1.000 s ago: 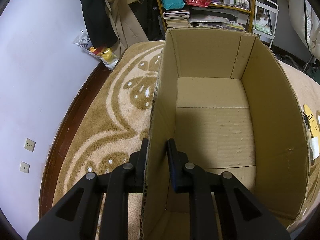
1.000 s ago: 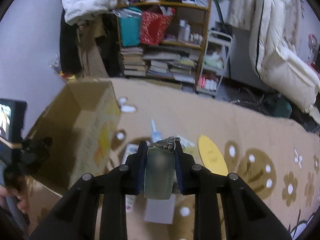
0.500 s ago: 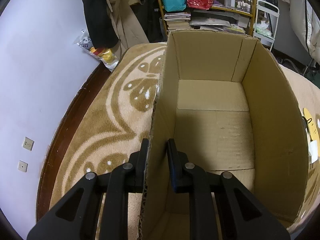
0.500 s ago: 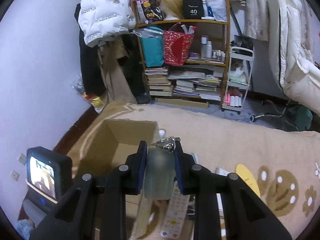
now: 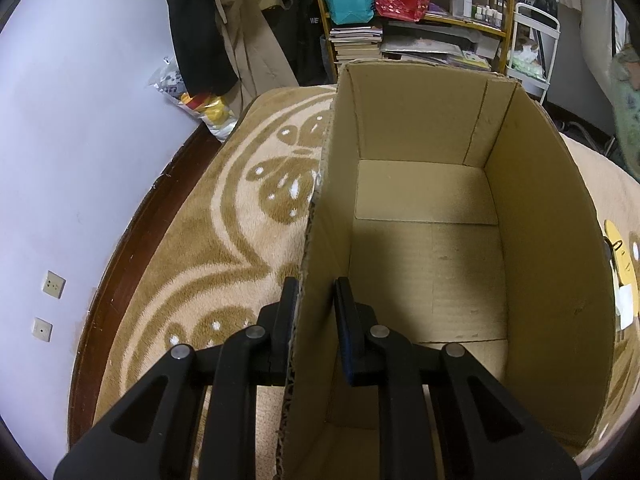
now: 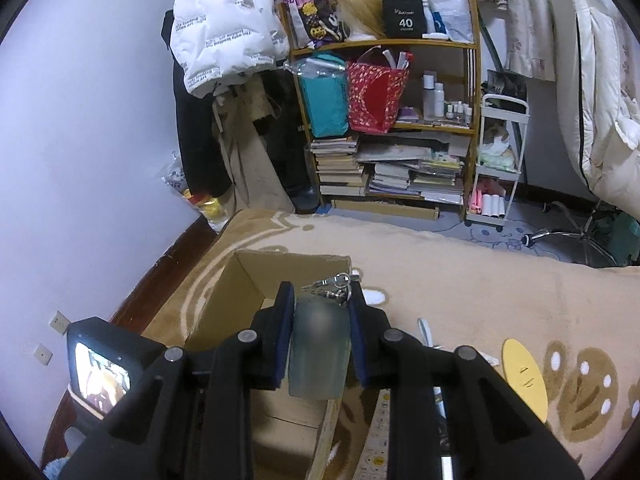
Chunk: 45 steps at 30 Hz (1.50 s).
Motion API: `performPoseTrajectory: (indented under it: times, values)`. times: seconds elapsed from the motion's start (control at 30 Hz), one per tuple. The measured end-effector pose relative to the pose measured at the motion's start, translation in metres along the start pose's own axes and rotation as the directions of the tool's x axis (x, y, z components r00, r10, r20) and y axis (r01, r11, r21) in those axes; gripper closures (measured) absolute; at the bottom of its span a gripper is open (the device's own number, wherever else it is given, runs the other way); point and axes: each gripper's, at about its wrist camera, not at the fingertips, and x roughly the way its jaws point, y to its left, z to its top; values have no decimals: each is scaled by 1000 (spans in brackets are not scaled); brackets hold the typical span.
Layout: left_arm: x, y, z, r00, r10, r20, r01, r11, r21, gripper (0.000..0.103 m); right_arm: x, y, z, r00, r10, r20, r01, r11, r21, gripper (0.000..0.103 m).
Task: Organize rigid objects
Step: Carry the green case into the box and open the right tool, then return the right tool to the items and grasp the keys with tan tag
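Two claws are busy. Your left claw is clamped tight on the left wall of the cardboard box, which fills the centre and right of the left wrist view, open-topped on the patterned rug. Your right claw pinches a translucent greenish tag with metal key rings at its far end, low in the right wrist frame's centre, over the box.

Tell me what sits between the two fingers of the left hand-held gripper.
The left wall of the cardboard box: the left hand-held gripper is clamped on it, one finger outside over the rug, one inside. The left wrist view shows this.
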Motion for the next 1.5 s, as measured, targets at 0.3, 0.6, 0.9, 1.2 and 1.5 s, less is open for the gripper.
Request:
performPoseTrajectory:
  times: [0.3, 0.6, 0.9, 1.2, 1.5]
  values:
    - [1, 0, 0, 1000, -5, -1, 5, 1000, -5, 86, 15, 5, -6, 998, 42, -39, -42, 999, 24, 76]
    - [0, -1, 1, 1000, -4, 0, 4, 1000, -2, 86, 38, 18, -24, 992, 45, -115, -48, 999, -26, 76]
    - [0, -2, -1, 1000, -13, 1, 13, 1000, -1, 86, 29, 15, -23, 996, 18, -89, -21, 999, -34, 54]
    - [2, -1, -3, 1000, 3, 12, -3, 1000, 1, 86, 10, -15, -16, 998, -47, -34, 47, 999, -12, 3]
    - [0, 1, -2, 1000, 5, 12, -5, 1000, -1, 85, 15, -59, -24, 992, -102, -76, 105, 994, 29, 0]
